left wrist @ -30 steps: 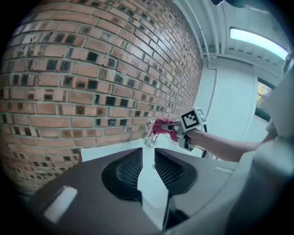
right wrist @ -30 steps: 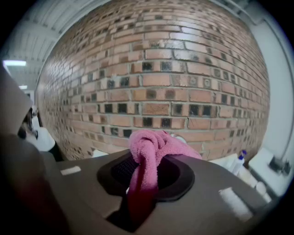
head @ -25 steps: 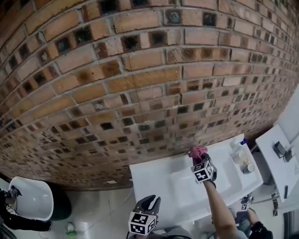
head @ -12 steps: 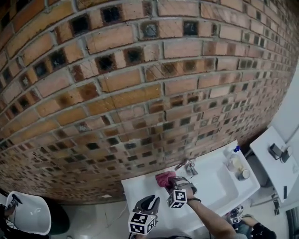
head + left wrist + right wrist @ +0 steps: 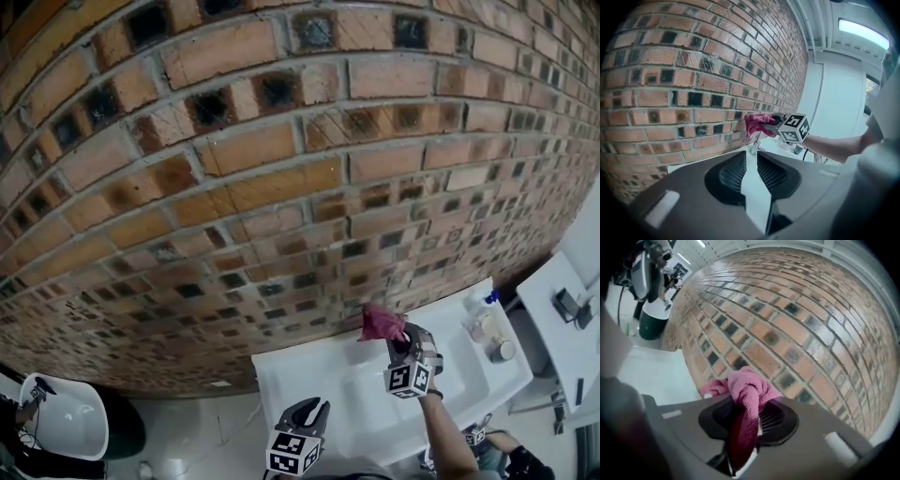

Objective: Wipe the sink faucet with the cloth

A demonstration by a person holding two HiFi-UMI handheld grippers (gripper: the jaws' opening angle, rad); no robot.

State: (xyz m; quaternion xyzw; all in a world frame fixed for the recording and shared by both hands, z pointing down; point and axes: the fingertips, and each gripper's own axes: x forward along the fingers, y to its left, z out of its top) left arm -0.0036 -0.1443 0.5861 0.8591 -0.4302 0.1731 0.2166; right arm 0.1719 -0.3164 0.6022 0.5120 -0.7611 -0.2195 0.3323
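My right gripper (image 5: 394, 339) is shut on a pink cloth (image 5: 382, 322) and holds it against the brick wall at the back of the white sink (image 5: 309, 375). In the head view the cloth hides the faucet. The left gripper view shows the cloth (image 5: 757, 124) in the right gripper (image 5: 777, 123), just above the metal faucet (image 5: 754, 144). Bunched cloth (image 5: 750, 390) fills the jaws in the right gripper view. My left gripper (image 5: 307, 411) hangs open and holds nothing at the sink's front edge, well left of the faucet.
A spray bottle (image 5: 483, 314) and a small jar (image 5: 502, 349) stand on the sink's right end. To the right is a white counter (image 5: 553, 328) with a dark object (image 5: 565, 305). A white basin (image 5: 61, 417) is at the lower left. The brick wall (image 5: 281, 169) fills the background.
Half a second ago the cloth was left of the uncovered faucet. My right gripper has since carried it right and up, and it covers the faucet. The left gripper has barely moved.
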